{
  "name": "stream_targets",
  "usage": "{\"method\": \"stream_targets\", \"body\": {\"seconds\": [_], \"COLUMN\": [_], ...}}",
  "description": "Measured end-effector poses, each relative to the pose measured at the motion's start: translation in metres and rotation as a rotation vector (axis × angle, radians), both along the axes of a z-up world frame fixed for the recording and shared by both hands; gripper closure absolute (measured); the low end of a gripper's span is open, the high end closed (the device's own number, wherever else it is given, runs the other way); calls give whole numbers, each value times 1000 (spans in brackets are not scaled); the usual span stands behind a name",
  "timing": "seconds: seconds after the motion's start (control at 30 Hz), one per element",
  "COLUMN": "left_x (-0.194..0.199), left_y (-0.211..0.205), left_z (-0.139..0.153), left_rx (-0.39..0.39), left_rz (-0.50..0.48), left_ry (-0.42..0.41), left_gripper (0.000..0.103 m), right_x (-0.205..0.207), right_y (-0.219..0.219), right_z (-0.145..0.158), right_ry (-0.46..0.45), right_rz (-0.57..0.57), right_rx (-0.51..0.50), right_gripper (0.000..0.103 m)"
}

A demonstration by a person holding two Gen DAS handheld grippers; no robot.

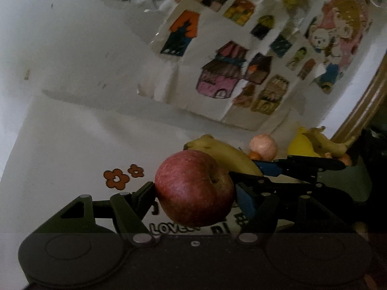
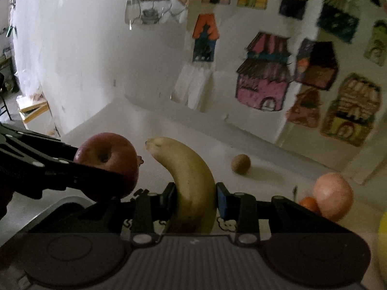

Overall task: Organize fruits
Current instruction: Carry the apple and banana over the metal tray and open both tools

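My left gripper (image 1: 194,191) had its two fingers clamped on a red apple (image 1: 193,188), one pad pressing each flank, the fruit lifted clear of the white tabletop (image 1: 72,145). The apple was deep red with fine pale speckling and streaks, its dimpled stem hollow turned toward the right side of the left wrist view; the skin looked smooth and unbruised as far as I could see. My right gripper (image 2: 196,200) pinched a banana (image 2: 191,183) across its middle, the blue-faced pad touching its right side. That banana was pale yellow-green, curved, its blunt dark tip pointing up and left, with a brownish patch low near the gripper body. The two held fruits sat just beside each other, the apple to the left of the banana. Farther back on the table lay a brown kiwi (image 2: 240,163) on its own, and near the right edge a pale peach-coloured round fruit (image 2: 333,199) touched a small orange one (image 2: 308,204). Children's drawings of houses (image 2: 263,77) covered the wall behind. Orange flower stickers (image 1: 117,178) marked the tabletop.
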State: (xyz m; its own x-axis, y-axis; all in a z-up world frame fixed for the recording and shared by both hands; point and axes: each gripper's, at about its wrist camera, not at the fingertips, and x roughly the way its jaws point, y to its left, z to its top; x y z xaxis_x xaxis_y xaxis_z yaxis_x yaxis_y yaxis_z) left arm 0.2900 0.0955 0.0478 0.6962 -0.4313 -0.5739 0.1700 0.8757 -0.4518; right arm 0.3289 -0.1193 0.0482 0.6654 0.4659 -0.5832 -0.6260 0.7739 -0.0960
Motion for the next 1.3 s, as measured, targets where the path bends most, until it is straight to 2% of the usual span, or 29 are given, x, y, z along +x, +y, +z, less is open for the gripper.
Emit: {"method": "stream_targets", "body": {"seconds": [0.47,0.87,1.3], "left_x": [-63,-107,-127], "left_y": [-21,-36,-31], "left_z": [35,25,10], "left_rx": [24,19,39], "left_rz": [-50,-96,-86], "left_ry": [-72,-52,-12], "left_gripper": [30,30,30], "right_x": [-85,-142,-158], "right_y": [-38,-58,-66], "right_z": [38,27,9], "right_ry": [-96,-69,-10], "right_rz": [-21,-54,-74], "right_rx": [41,51,42], "right_gripper": [64,64,64]}}
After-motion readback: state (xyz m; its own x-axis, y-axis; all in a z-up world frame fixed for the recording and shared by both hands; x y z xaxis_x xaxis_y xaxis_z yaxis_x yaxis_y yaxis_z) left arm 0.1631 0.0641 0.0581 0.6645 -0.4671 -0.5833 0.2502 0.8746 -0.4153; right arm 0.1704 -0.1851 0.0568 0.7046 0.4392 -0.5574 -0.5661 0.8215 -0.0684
